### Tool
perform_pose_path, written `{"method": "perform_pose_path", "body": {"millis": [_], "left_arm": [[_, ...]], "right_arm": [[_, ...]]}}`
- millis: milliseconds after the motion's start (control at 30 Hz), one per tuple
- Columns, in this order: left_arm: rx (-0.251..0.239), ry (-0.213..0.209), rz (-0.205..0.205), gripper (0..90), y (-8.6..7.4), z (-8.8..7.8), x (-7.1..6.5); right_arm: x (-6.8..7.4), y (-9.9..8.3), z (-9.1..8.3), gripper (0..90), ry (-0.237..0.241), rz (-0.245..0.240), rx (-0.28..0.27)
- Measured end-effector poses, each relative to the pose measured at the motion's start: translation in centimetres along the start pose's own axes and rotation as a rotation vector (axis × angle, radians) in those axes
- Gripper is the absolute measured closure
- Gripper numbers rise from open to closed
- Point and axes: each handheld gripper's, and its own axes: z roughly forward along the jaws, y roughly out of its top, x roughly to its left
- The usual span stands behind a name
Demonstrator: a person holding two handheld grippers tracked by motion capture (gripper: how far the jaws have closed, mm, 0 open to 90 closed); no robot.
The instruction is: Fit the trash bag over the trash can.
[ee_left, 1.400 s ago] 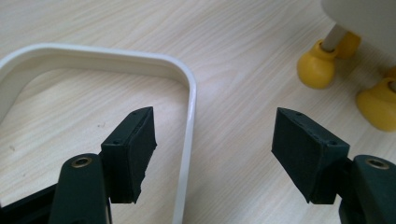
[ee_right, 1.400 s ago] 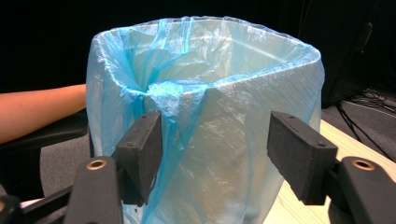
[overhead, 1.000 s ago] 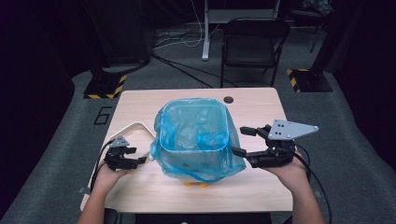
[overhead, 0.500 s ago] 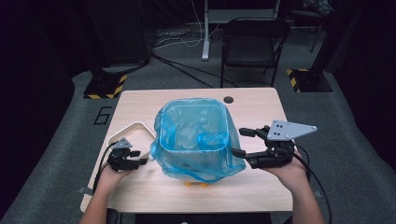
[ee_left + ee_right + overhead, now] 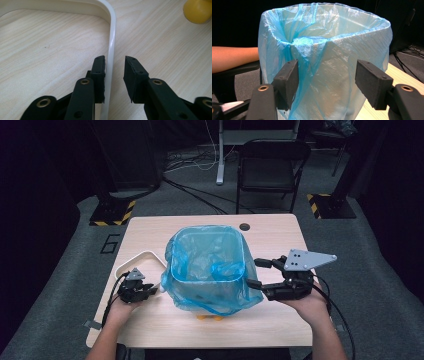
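Closing my left tool [image 5: 113, 75] on the tray rim [image 5: 111, 47], not pinched yet; my right tool [image 5: 327, 82] stands wide at the bag [image 5: 332, 57], lower middle of frame.

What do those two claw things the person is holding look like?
Both are black. The left gripper has a small grey three-cornered plate on top and a black cable looping behind it. The right gripper carries a bigger grey three-cornered plate dotted with small holes, and its own black cable. Up close, the fingers are flat, rough black blocks on arms with brass-ringed holes. The forearms are bare.
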Motion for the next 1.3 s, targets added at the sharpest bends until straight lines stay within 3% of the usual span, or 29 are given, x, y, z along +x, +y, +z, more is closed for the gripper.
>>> {"method": "perform_pose_path", "body": {"millis": [333,500,700,1300], "left_arm": [[0.087,0.004,0.076,82.6,0.2,1.1,-1.1],[0.109,0.012,0.109,83.2,0.3,0.9,-1.6],[0.082,-0.023,0.097,83.2,0.4,0.0,-1.7],[0.031,-0.127,0.12,83.1,2.4,-2.7,-1.5]], "right_arm": [[0.1,0.0,0.1,35.5,0.006,0.0,0.003],[0.0,0.0,-0.1,35.7,0.004,0.001,0.0],[-0.1,-0.1,-0.1,35.7,0.003,0.002,0.001],[-0.1,-0.1,-0.1,35.7,0.002,0.002,-0.002]]}}
